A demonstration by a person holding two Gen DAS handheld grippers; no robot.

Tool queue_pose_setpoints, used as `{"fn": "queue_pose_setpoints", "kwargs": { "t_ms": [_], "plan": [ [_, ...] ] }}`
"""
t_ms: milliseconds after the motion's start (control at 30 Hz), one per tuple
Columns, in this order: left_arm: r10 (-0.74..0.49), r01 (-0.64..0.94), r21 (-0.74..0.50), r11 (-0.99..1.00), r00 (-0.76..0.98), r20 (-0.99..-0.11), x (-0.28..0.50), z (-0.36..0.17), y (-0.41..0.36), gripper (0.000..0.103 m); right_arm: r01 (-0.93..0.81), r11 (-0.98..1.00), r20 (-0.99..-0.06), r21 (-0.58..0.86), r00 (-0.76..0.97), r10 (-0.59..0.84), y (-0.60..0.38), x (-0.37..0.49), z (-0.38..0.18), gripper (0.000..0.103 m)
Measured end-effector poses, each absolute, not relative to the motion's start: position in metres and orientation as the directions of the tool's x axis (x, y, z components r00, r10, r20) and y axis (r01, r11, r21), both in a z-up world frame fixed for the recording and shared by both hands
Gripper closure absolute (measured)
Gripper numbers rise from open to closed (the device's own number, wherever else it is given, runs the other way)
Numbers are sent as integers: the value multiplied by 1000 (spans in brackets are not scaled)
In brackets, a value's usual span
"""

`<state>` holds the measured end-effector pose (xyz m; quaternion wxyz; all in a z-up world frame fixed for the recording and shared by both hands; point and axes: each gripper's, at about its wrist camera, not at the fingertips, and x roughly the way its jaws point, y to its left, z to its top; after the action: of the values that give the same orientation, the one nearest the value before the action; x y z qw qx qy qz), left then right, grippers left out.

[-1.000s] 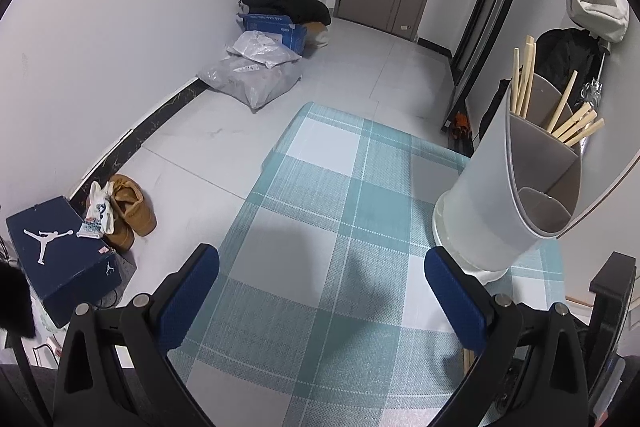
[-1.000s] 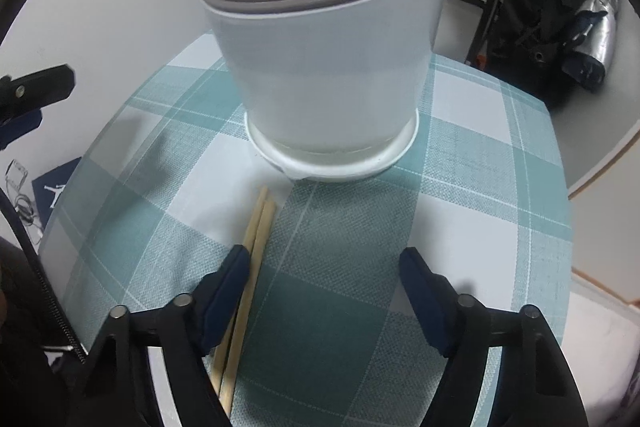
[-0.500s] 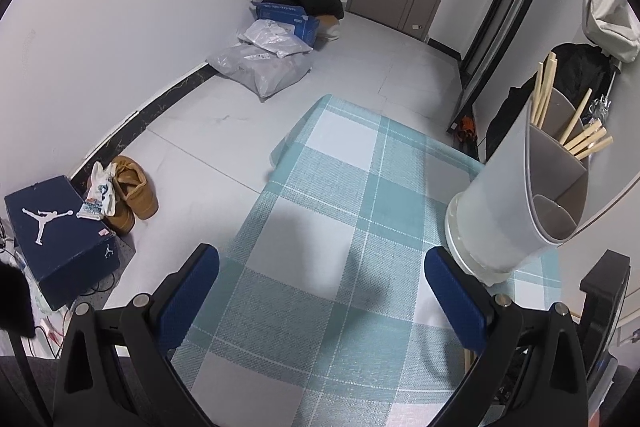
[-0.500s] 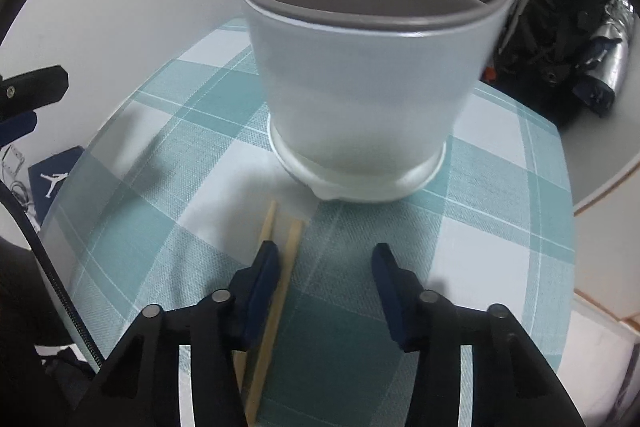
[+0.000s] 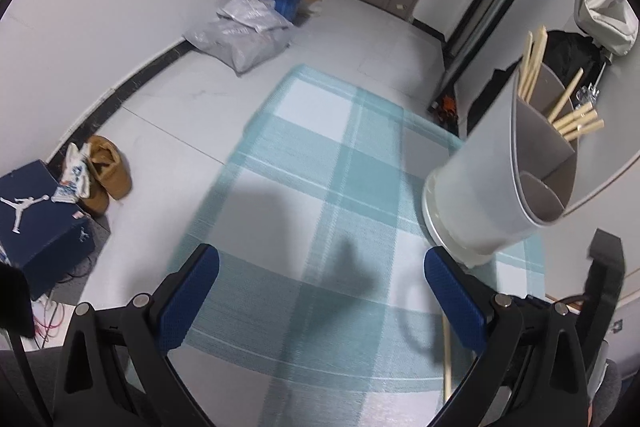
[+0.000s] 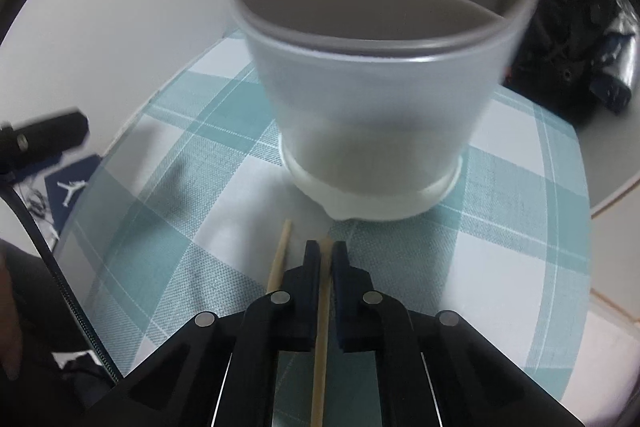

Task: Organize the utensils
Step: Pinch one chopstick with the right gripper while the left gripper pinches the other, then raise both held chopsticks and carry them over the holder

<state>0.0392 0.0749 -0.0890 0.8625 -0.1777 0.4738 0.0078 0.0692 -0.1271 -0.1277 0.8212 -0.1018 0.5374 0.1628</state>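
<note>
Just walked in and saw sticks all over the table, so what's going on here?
A person is sorting chopsticks into a divided white holder on the checked tablecloth. The right claw has just been closing and now pinches one chopstick; a second chopstick lies beside it on the cloth. The left claw hangs open and empty over the table. Several chopsticks already stand in the holder.

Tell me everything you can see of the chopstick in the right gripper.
The chopstick is a thin, pale stick that looks like wood or bamboo. It runs lengthwise between the right gripper pads, which have just closed on it, with its tip just past them toward the utensil holder. A second chopstick lies beside it on the checked cloth.
</note>
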Motion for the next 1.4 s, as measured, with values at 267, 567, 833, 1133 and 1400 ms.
{"fn": "queue_pose_setpoints", "kwargs": {
  "t_ms": [267, 567, 833, 1133, 1400],
  "plan": [
    [-181, -99, -256, 962, 476, -861, 45, -99, 35, 2, -215, 948, -860, 236, 409, 306, -189, 74, -98, 98],
    [-187, 27, -192, 981, 385, -904, 49, -116, -11, 2, -100, 879, -763, 466, 458, 457, -234, 74, -77, 98],
    [-107, 52, -95, 994, 370, -923, 51, -126, -30, 9, -85, 845, -721, 528, 481, 499, -258, 63, -71, 98],
    [-62, 63, -38, 997, 427, -902, 48, -121, -35, 77, -112, 869, -717, 481, 520, 464, -262, 51, -57, 98],
    [-115, 43, -107, 993, 393, -912, 53, -124, -31, 101, -139, 900, -727, 413, 545, 418, -262, 41, -49, 98]
  ]
}}
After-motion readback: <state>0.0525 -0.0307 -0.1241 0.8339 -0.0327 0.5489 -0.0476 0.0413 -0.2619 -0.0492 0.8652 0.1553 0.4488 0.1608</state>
